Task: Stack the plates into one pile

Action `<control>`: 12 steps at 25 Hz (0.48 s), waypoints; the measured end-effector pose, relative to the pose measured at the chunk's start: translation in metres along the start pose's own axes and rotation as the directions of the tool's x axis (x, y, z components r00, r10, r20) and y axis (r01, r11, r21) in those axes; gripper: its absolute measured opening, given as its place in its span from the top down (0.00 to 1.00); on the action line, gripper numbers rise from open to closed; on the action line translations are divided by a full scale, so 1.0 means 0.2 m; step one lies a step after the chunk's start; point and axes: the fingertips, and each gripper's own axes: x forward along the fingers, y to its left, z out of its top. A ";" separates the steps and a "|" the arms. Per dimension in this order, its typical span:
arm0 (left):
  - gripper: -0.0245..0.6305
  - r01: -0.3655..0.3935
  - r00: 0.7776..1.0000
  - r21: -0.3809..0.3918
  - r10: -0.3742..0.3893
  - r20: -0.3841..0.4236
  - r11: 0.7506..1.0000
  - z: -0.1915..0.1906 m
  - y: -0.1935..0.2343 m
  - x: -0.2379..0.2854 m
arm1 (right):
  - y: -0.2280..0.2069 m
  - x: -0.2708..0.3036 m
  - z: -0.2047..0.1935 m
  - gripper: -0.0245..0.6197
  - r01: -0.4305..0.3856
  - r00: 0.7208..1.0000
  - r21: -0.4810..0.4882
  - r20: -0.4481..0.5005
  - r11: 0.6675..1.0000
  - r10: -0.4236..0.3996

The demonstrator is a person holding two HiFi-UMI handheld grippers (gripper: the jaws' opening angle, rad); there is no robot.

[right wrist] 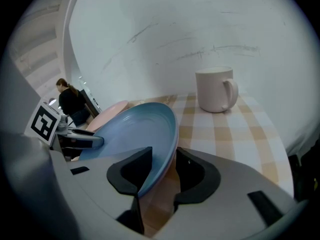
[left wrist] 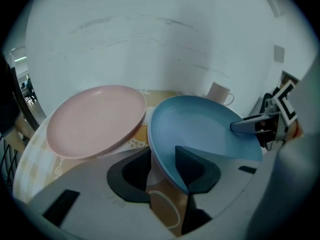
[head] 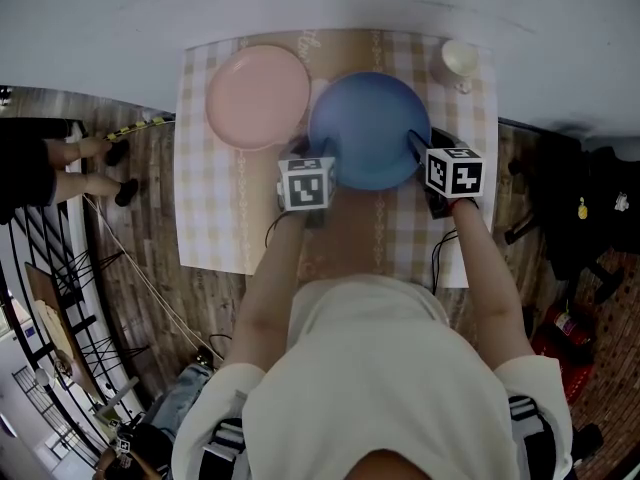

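Both forearms reach forward and slope down, the left fingers [left wrist: 192, 166] and right fingers [right wrist: 132, 171] at opposite edges of the blue plate [head: 368, 128]. Each pair stands open, straddling the rim without clamping it. The blue plate sits on the worktop [head: 215, 218] just beside the pink plate [head: 258, 96]; that makes two plates and one mug [head: 459, 60].

shirt [head: 385, 368]: pale, short-sleeved | marker cubes [head: 305, 183]: black-white squares | fingers [left wrist: 192, 166]: dark

Blue plate [right wrist: 135, 134] edge-on between parted jaws of the right hand-held gripper [right wrist: 162, 158] — white mug [right wrist: 215, 90] beyond.
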 end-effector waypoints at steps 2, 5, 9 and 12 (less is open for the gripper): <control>0.77 0.008 1.000 -0.009 -0.008 -0.003 1.000 0.00 0.01 0.00 | 0.00 -0.01 0.00 0.75 0.020 1.000 0.005 0.000 1.000 -0.020; 0.78 0.022 1.000 -0.009 -0.022 -0.009 1.000 -0.01 0.01 -0.02 | 0.00 -0.02 -0.01 0.77 0.041 0.999 0.017 -0.002 0.999 -0.041; 0.81 0.037 0.999 -0.019 -0.036 0.027 0.999 0.01 0.04 -0.07 | 0.04 -0.06 -0.04 0.77 0.048 0.999 0.031 0.008 0.998 -0.048; 0.82 0.043 0.997 -0.026 -0.042 0.064 0.999 0.04 0.07 -0.11 | 0.09 -0.08 -0.03 0.77 0.053 0.998 0.036 0.027 0.998 -0.054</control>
